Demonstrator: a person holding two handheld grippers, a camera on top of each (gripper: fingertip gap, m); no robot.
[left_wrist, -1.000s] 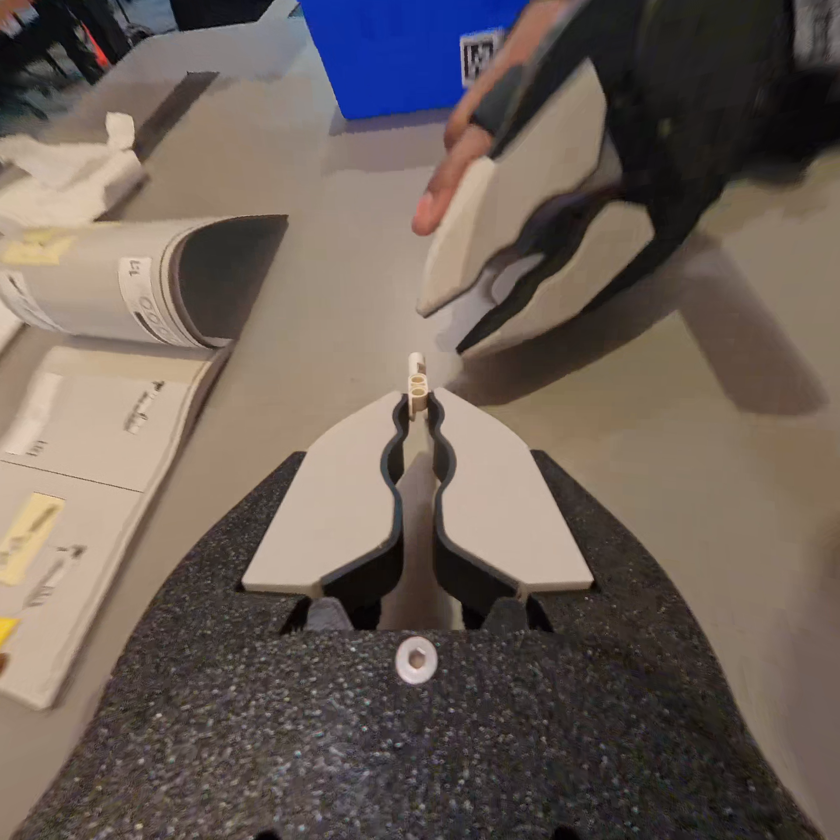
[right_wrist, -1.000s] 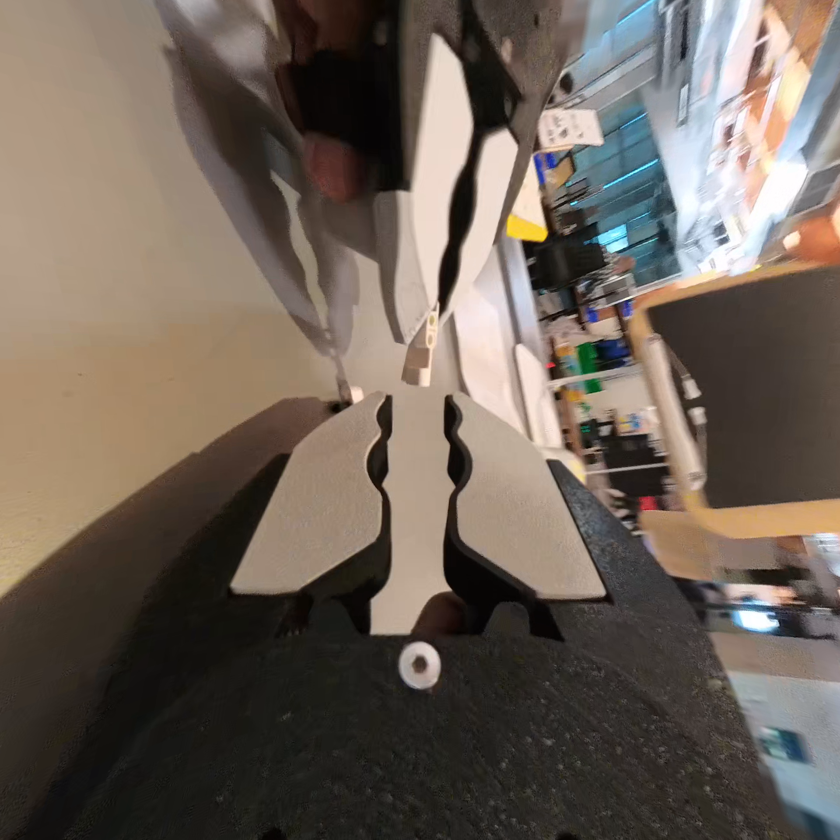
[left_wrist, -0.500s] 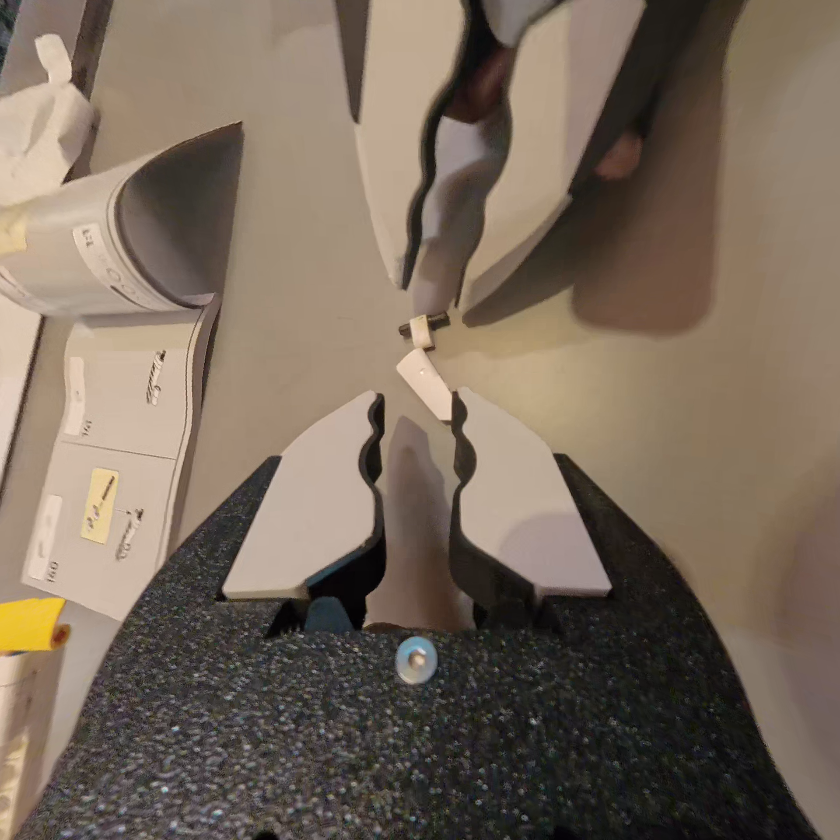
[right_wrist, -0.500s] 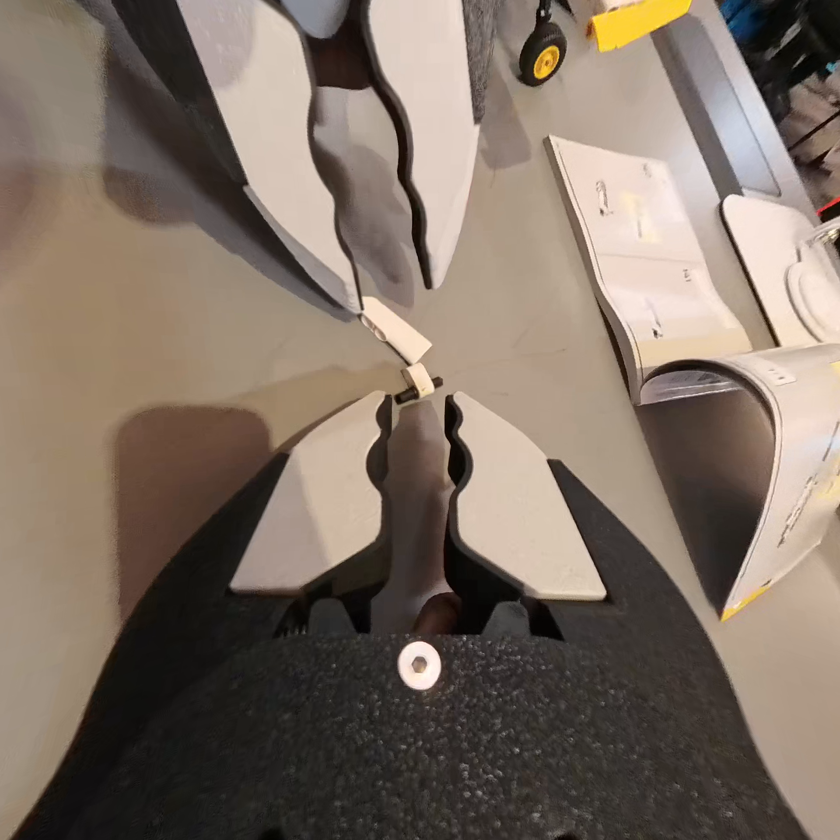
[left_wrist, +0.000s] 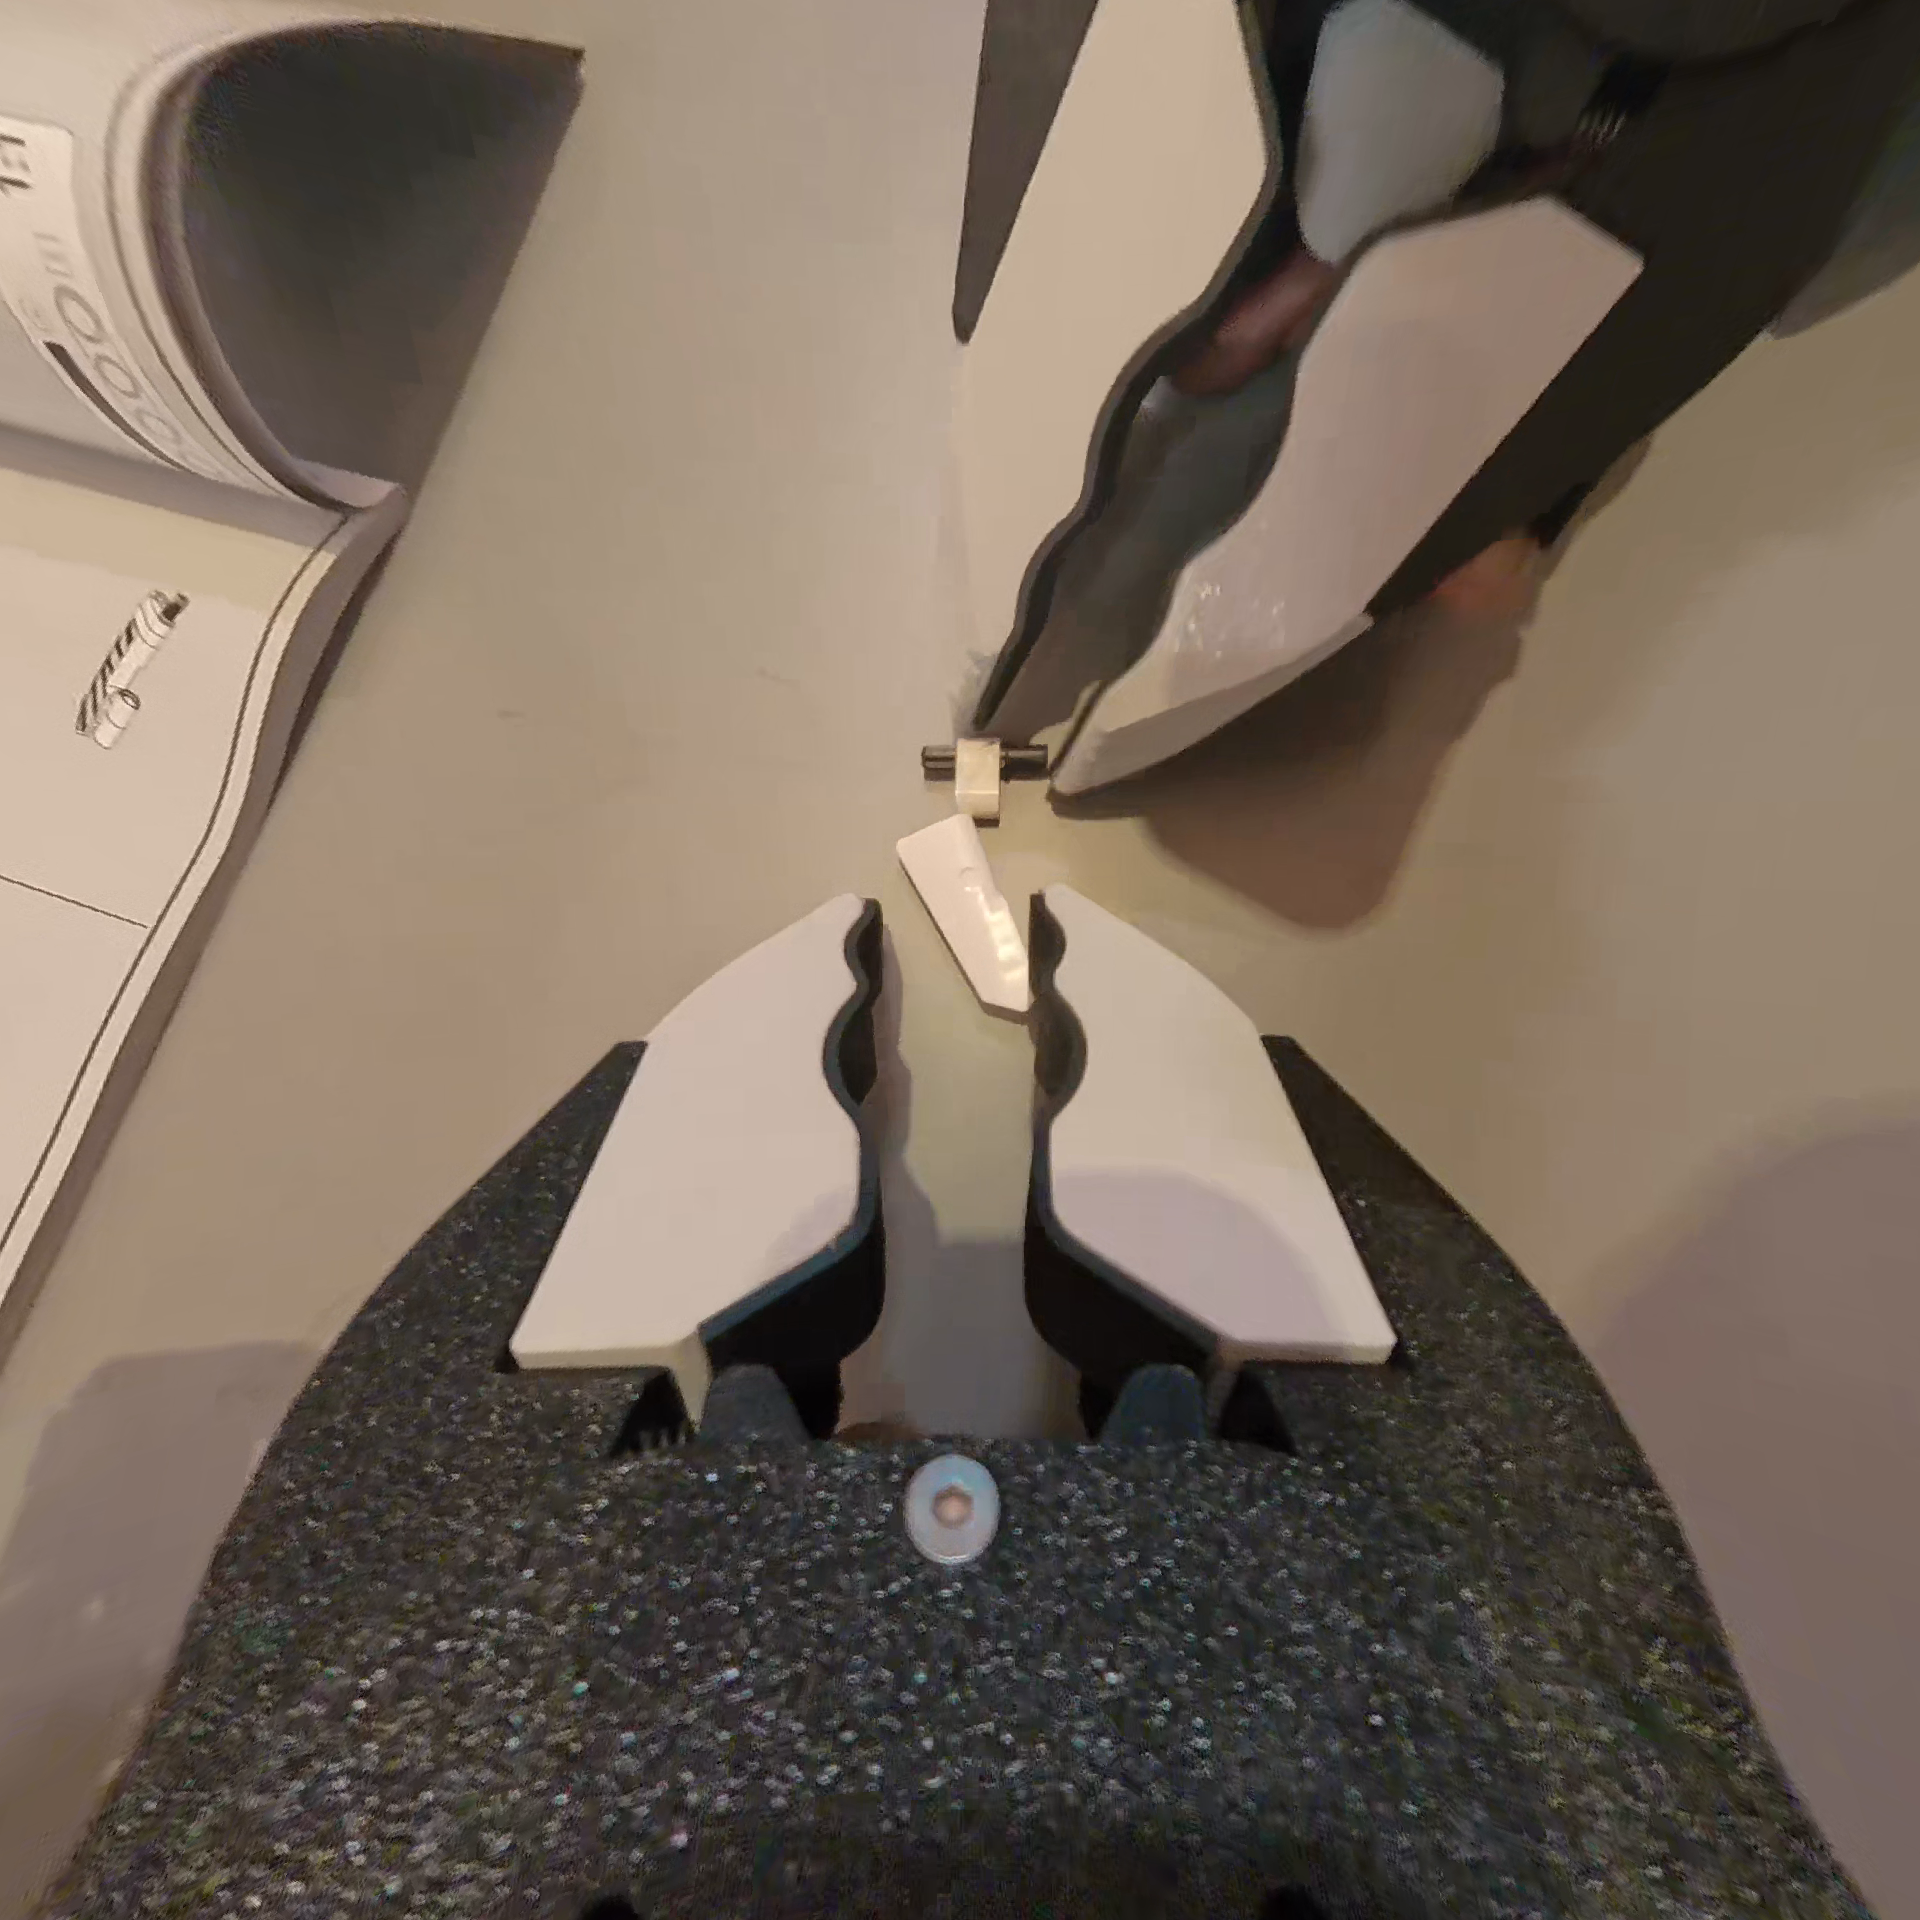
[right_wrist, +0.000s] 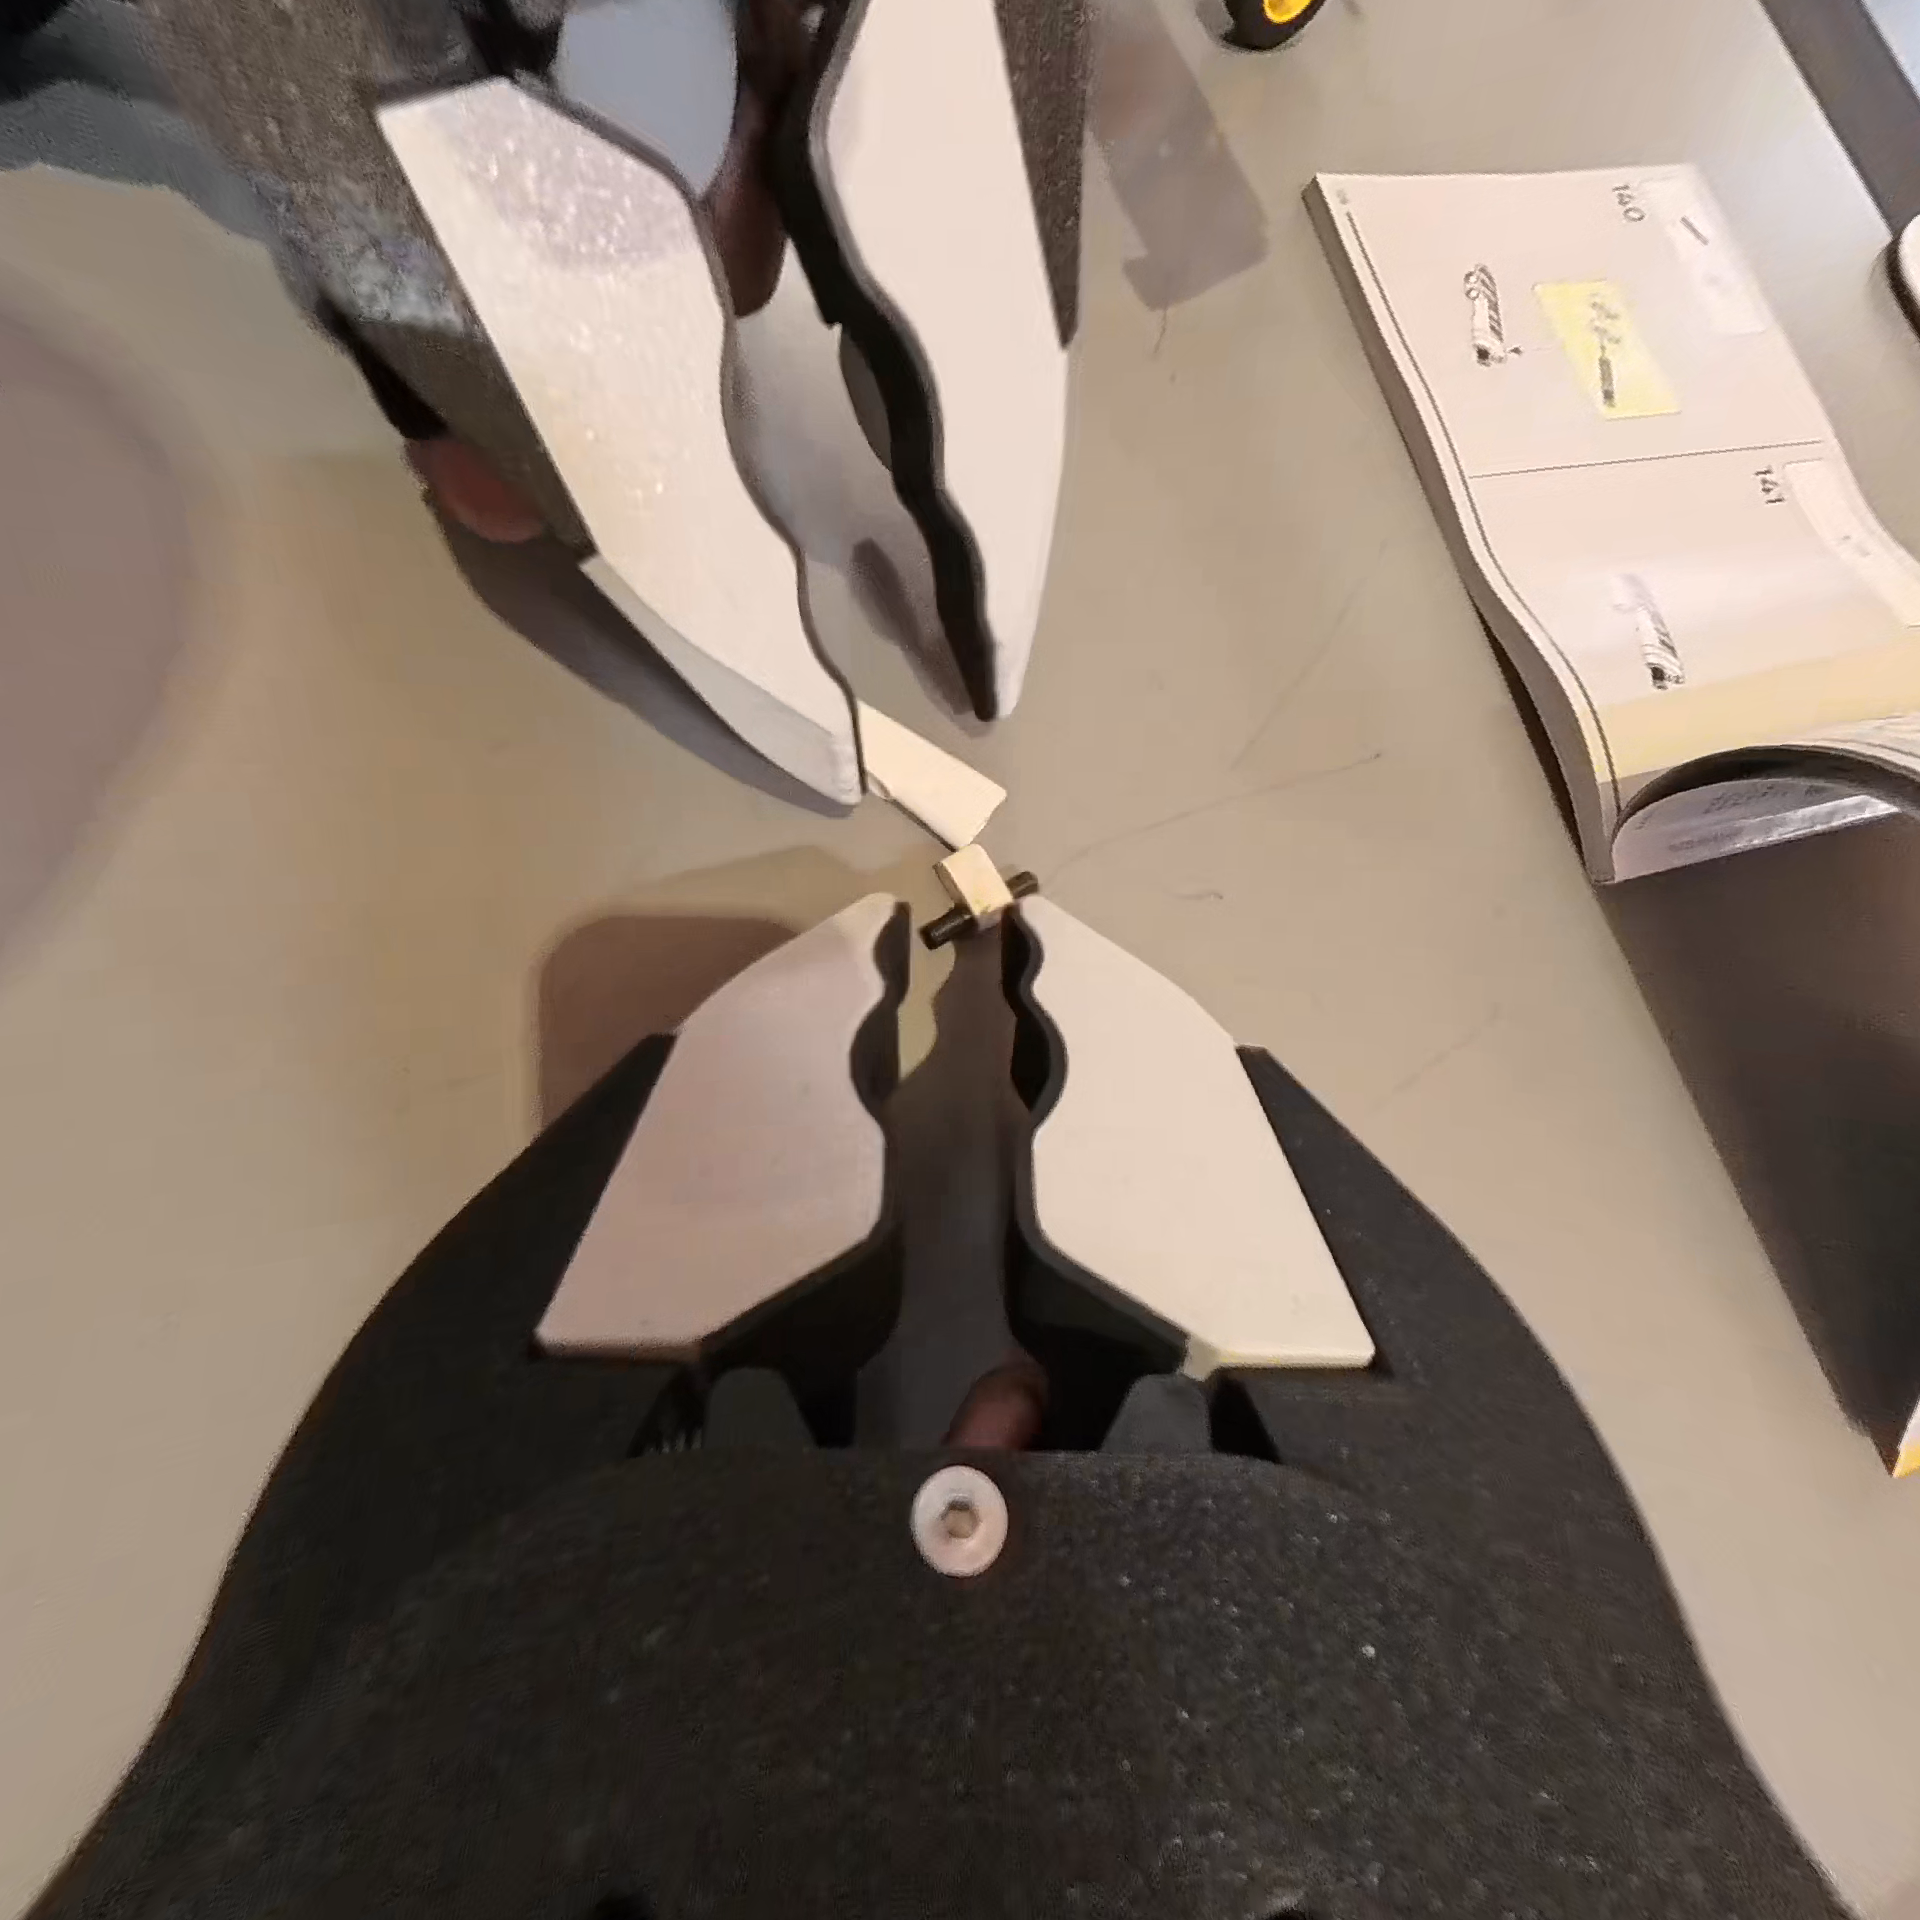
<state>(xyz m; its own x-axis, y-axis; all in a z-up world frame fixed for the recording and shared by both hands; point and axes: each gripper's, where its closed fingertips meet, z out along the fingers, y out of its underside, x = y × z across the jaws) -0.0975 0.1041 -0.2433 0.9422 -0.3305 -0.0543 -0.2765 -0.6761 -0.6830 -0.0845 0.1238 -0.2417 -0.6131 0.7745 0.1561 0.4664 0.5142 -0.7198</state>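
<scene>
Here, left gripper (left_wrist: 956, 914) parted beside white strip (left_wrist: 966, 904), right gripper (right_wrist: 956, 914) parted around pinned block (right_wrist: 974, 889).

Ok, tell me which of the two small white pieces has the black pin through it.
The small white block, lying just off the right gripper. The longer flat white piece beside the left gripper has no pin.

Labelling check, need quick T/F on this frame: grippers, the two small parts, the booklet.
1. Left gripper is clamped shut. False: jaws apart; the white beam lies against one finger only.
2. A black pin runs through the small white block. True.
3. Block and beam are joined. False: they lie apart on the table.
4. An open booklet lies on the table. True.
5. Right gripper holds the beam. False: its tips are at the block.
</scene>
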